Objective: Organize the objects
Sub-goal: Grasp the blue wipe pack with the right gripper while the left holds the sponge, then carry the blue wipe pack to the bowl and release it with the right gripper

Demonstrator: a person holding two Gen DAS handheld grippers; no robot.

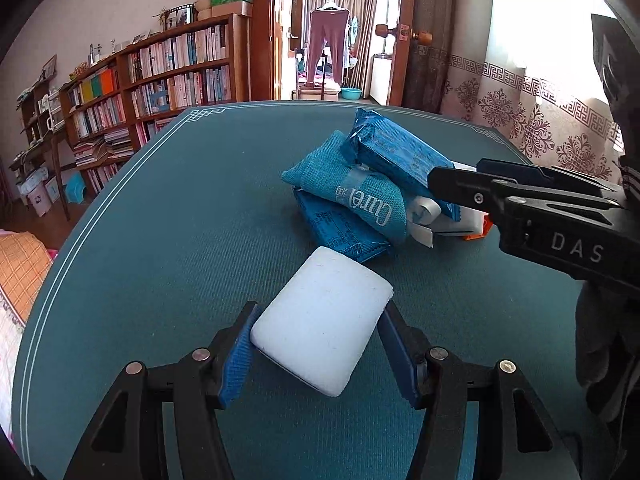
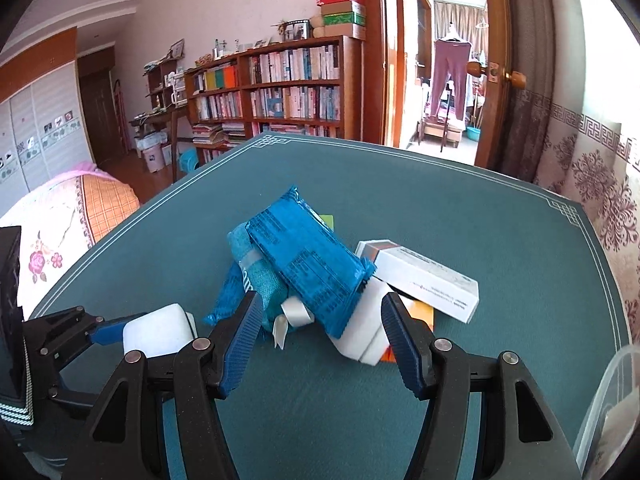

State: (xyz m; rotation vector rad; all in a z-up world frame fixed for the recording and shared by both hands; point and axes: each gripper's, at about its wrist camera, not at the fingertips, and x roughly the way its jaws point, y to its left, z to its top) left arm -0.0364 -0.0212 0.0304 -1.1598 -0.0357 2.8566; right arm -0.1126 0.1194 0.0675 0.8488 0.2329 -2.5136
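Observation:
A white sponge block (image 1: pixel 322 320) lies on the teal table mat (image 1: pixel 168 240) between the fingers of my left gripper (image 1: pixel 316 334), whose pads touch its two sides; it also shows in the right wrist view (image 2: pixel 158 334). Beyond it is a pile: a blue woven "Curel" pouch (image 1: pixel 356 192), blue foil packs (image 1: pixel 396 152) and a white carton (image 2: pixel 424 276). My right gripper (image 2: pixel 320 320) is open around the near end of the top foil pack (image 2: pixel 308 264) and a white block (image 2: pixel 360 336) under it. From the left wrist view it (image 1: pixel 452 184) reaches into the pile from the right.
A clear plastic bin rim (image 2: pixel 608 400) shows at the table's right front. A bookcase (image 1: pixel 160 76) stands behind the table at the left, a patterned curtain (image 1: pixel 520 108) at the right, a bed (image 2: pixel 68 216) to the left.

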